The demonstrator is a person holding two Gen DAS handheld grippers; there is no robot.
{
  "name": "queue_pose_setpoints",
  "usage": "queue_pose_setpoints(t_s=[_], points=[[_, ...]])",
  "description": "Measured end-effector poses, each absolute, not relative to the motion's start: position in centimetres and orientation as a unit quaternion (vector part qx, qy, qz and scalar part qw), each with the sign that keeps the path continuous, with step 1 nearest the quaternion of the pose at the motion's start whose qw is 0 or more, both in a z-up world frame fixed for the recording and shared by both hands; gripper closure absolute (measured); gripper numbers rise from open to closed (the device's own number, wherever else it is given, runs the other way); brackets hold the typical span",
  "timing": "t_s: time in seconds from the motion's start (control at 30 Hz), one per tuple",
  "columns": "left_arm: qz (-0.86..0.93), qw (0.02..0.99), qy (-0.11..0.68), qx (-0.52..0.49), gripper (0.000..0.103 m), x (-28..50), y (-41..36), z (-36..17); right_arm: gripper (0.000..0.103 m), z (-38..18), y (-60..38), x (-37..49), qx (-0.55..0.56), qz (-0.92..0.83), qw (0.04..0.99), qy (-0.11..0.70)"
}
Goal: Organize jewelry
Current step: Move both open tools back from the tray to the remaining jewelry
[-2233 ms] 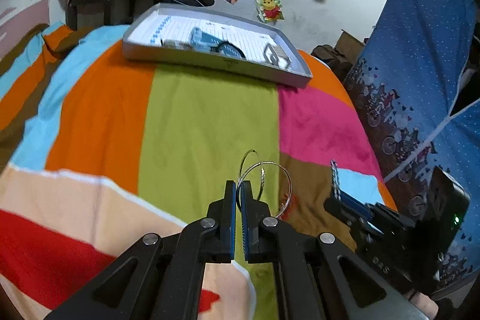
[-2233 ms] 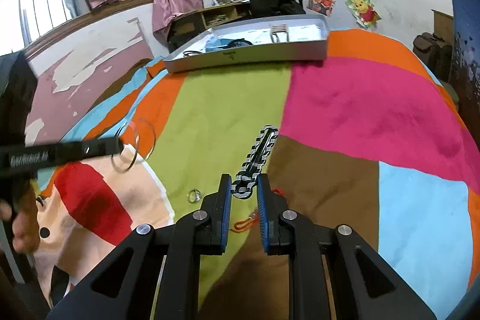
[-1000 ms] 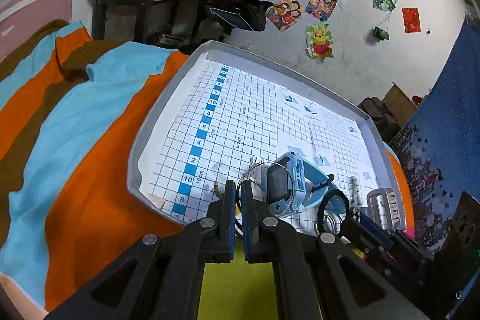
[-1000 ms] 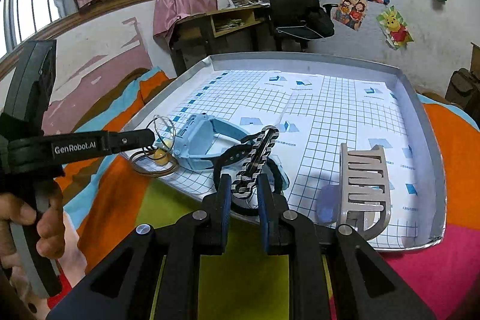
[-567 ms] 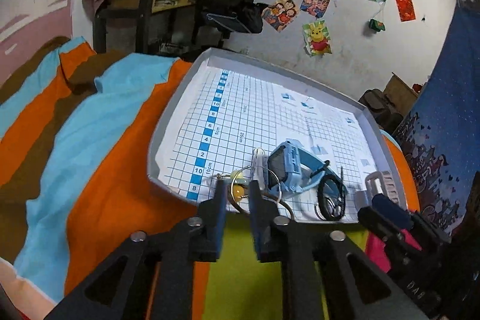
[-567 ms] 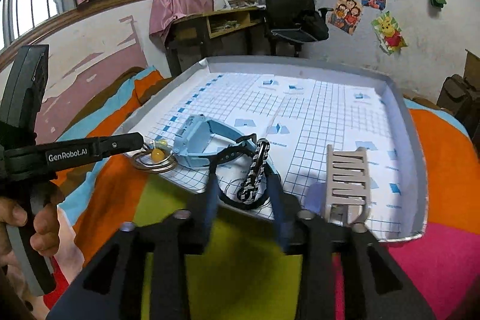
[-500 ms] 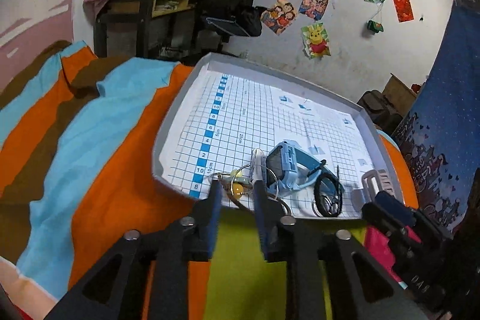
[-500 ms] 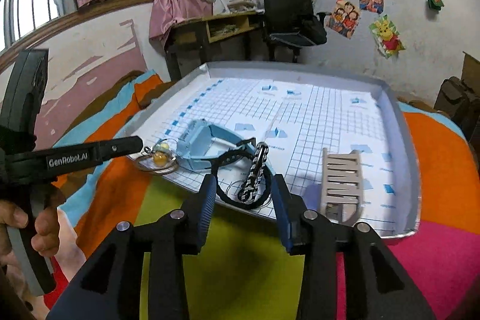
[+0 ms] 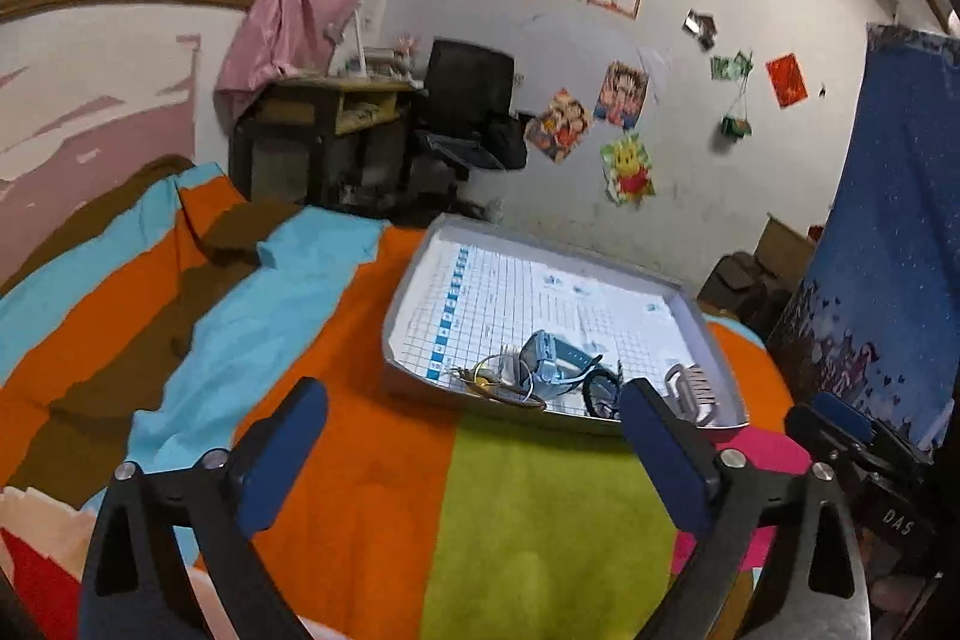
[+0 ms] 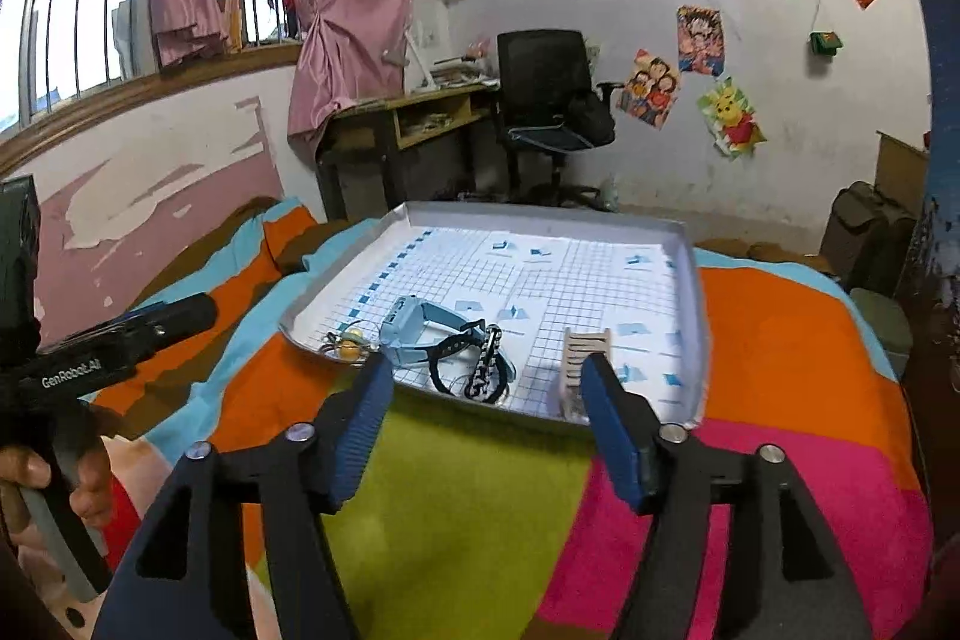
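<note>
A grey tray (image 10: 696,316) lined with grid paper lies on the striped bedspread; it also shows in the left wrist view (image 9: 402,316). Along its near edge lie wire hoops with a yellow bead (image 10: 349,337), a light-blue watch (image 10: 414,322), a black bracelet (image 10: 450,370), a black-and-white chain (image 10: 487,361) and a pale hair comb (image 10: 585,347). My right gripper (image 10: 486,394) is open and empty, held back from the tray's near edge. My left gripper (image 9: 474,418) is open and empty, further back over the bedspread. The hoops (image 9: 504,388) and watch (image 9: 549,361) show beyond it.
The bedspread (image 9: 528,520) has orange, green, pink, blue and brown patches. A desk (image 10: 414,118) and black office chair (image 10: 546,88) stand behind the bed. A blue patterned curtain (image 9: 888,280) hangs at the right. The left gripper's body (image 10: 108,340) shows at the left.
Both grippers carried their pieces to the tray, opened and let go: hoops from the left, chain from the right. Both have since pulled back and opened wide.
</note>
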State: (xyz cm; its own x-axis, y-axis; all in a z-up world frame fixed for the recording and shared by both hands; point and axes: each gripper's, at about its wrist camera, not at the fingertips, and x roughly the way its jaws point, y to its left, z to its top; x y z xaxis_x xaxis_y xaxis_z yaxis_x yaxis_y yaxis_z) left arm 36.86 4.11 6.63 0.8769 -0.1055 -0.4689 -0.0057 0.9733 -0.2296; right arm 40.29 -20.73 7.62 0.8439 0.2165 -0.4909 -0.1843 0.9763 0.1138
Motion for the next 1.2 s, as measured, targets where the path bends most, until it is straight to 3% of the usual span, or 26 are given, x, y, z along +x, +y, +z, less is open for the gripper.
queue_pose_setpoints(t_s=[0.17, 0.33, 1.2], points=[[-0.019, 0.973, 0.208, -0.101, 0.0, 32.1, 3.7, 7.9, 0.016, 9.5, -21.8, 36.1, 0.037, 0.102, 0.965, 0.239], [-0.018, 0.978, 0.186, -0.089, 0.0, 27.3, 2.7, 8.7, 0.006, 11.2, -22.2, 31.9, 0.048, 0.107, 0.967, 0.228], [-0.032, 0.987, 0.143, -0.061, 0.0, 8.1, 2.3, 7.2, 0.005, 11.4, -22.2, 10.2, 0.017, 0.083, 0.986, 0.146]])
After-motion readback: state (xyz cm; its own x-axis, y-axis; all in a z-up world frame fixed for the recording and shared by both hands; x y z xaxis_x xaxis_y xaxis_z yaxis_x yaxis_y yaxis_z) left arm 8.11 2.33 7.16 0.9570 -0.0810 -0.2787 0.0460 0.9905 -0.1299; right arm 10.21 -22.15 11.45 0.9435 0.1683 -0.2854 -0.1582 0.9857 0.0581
